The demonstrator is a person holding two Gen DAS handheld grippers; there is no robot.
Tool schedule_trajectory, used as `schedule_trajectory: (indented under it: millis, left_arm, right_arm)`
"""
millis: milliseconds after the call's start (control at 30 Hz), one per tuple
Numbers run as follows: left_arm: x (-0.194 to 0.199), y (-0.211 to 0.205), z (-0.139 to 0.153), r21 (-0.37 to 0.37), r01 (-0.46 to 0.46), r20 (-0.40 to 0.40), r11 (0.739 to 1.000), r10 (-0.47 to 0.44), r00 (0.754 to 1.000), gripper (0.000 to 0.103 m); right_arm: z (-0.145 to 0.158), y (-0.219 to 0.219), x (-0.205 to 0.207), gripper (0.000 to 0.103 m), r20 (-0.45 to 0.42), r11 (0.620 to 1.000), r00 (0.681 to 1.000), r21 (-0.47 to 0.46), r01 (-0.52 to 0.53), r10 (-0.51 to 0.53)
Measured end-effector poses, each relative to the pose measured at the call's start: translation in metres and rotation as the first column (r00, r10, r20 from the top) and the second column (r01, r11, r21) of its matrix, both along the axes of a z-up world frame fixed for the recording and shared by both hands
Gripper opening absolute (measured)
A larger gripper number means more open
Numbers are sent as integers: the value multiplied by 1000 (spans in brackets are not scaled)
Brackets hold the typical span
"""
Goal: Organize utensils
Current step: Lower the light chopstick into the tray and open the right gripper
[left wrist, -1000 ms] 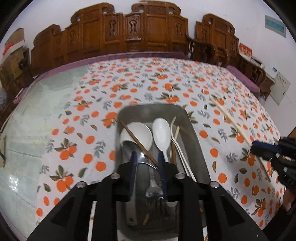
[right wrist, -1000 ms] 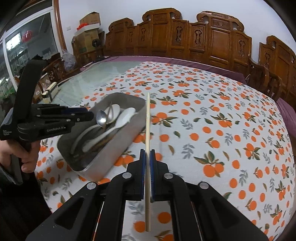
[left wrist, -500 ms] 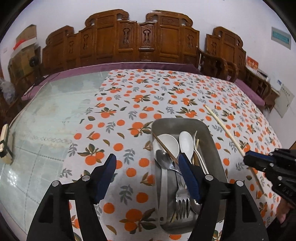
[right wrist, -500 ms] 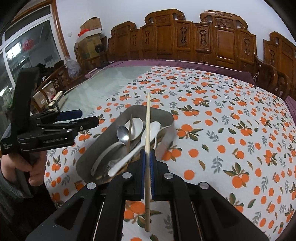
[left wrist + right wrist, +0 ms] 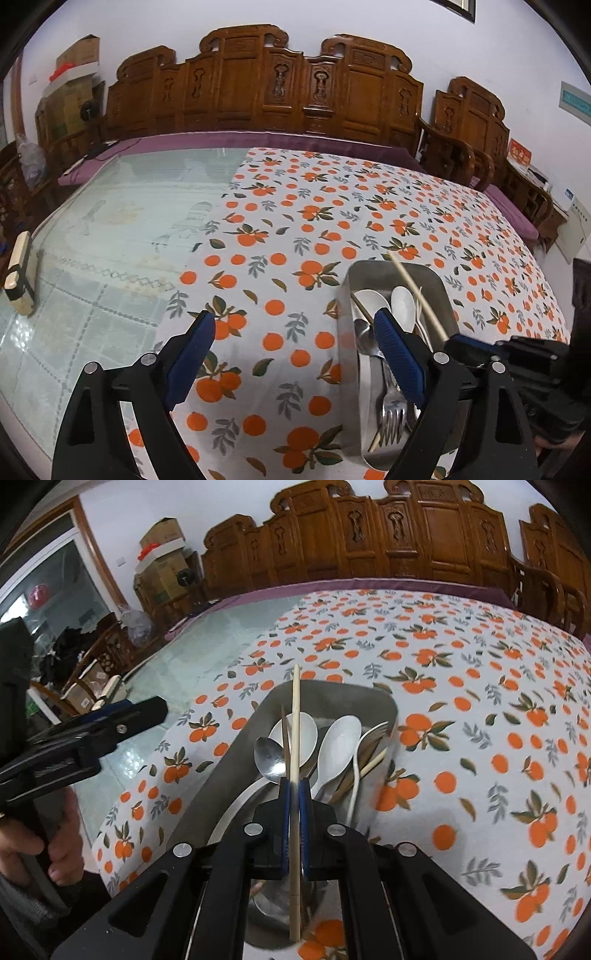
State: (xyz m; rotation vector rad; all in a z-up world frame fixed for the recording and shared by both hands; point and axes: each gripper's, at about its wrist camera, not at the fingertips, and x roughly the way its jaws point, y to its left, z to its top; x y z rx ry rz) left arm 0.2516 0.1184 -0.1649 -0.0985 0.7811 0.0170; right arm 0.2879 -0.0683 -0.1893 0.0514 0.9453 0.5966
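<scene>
Orange-print cloth (image 5: 480, 686), chopstick (image 5: 295, 738) clamped in R jaws, over tray (image 5: 384, 705)

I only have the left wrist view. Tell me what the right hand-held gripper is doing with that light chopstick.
Observer: The right hand-held gripper is shut on the light chopstick. Its rear end sticks out behind the blue pads.
Operator: Report how it lines up with the tray.
Observer: It runs lengthwise above the metal tray, with its front tip over the far rim.
Operator: Name what lies right under it.
Observer: A metal spoon and a white spoon lie under it, with a dark chopstick alongside.
</scene>
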Motion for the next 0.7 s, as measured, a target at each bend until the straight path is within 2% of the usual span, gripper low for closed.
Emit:
schedule_trajectory:
  millis: [300,500,700]
  left_arm:
    - [-2,-2,0,19,4,0,1000,-4,1000,84]
    - [-9,-6,6,38,4,8,999,-4,1000,85]
    - [-24,-18,19,52,21,23,998,-22,999,91]
  right_arm:
    - [-15,15,8,8,-59,1000,998,12,28,-27]
    - [-10,12,-1,9,-23,1000,1000,-8,4,-4]
    - [18,-7,-21,9,48,1000,999,-12,3,-3]
